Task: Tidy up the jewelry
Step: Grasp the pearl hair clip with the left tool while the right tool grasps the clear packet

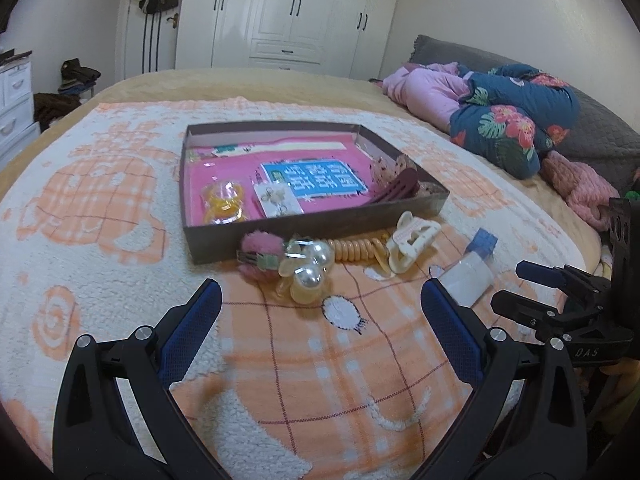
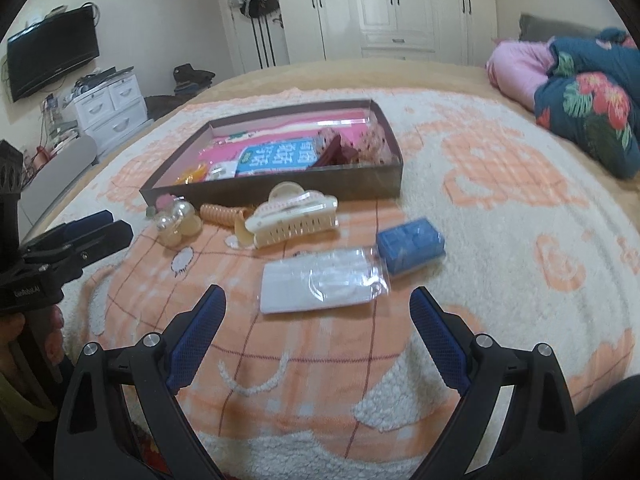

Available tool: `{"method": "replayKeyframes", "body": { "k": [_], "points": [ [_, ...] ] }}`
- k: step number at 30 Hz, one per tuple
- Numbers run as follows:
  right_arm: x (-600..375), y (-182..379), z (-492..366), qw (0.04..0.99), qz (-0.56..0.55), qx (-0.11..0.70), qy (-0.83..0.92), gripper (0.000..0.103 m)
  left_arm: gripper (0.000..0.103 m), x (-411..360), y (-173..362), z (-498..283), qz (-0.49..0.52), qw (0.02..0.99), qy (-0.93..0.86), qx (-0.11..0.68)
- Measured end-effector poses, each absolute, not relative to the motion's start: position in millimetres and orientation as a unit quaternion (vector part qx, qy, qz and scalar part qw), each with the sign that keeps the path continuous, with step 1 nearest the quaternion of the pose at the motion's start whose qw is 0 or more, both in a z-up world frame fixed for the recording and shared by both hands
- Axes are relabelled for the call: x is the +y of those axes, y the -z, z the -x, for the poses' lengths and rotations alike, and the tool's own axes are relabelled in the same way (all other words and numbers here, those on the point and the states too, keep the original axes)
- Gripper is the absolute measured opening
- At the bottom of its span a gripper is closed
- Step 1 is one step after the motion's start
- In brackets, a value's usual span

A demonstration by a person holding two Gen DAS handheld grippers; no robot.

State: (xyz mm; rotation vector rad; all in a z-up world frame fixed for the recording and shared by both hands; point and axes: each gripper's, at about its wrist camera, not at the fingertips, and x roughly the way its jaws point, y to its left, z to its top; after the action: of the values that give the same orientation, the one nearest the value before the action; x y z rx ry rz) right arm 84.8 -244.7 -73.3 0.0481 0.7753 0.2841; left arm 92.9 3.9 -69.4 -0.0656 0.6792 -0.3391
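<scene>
A shallow brown tray [image 1: 320,232] lined in pink sits mid-blanket [image 1: 120,208] on the bed, holding a yellow packet [image 1: 222,204], an earring card [image 1: 278,200] and a dark red clip [image 1: 396,190]. Against its near wall lie a pink pompom clip [image 1: 258,246], a pearl hair tie [image 1: 308,274], an orange coil tie [image 1: 358,250] and a cream claw clip [image 2: 292,216]; nearer the blanket's near edge lie a clear packet [image 2: 324,284] and a blue box [image 2: 410,246]. The left gripper [image 1: 320,312] and right gripper [image 2: 318,316] hover over the blanket, fingers spread wide, holding nothing.

left gripper [image 1: 320,300] agape, empty | pearl hair tie [image 1: 306,270] beside box [image 1: 280,236]
</scene>
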Motion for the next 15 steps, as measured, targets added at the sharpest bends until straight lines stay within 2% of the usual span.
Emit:
{"method": "replayKeyframes", "body": {
  "k": [4,6,8,13,15],
  "points": [
    [-249.7,81.4,-90.8,0.904,-0.058,0.398,-0.145,0.09,0.085,0.9,77.4,-97.6,0.035,0.922,0.175,0.343],
    [-251.5,86.1,-94.6,0.898,-0.074,0.408,-0.146,0.087,0.083,0.9,81.6,-101.1,0.04,0.918,0.18,0.35],
    [-251.5,90.5,-98.4,0.891,-0.087,0.418,-0.152,0.083,0.075,0.7,84.8,-104.7,0.045,0.916,0.182,0.355],
    [-249.5,92.9,-104.8,0.89,-0.096,0.416,-0.158,0.079,0.065,1.2,89.6,-114.5,0.062,0.91,0.186,0.365],
    [-249.1,93.0,-107.9,0.889,-0.104,0.415,-0.162,0.077,0.064,0.9,90.9,-118.8,0.067,0.908,0.186,0.368]
  ]
}}
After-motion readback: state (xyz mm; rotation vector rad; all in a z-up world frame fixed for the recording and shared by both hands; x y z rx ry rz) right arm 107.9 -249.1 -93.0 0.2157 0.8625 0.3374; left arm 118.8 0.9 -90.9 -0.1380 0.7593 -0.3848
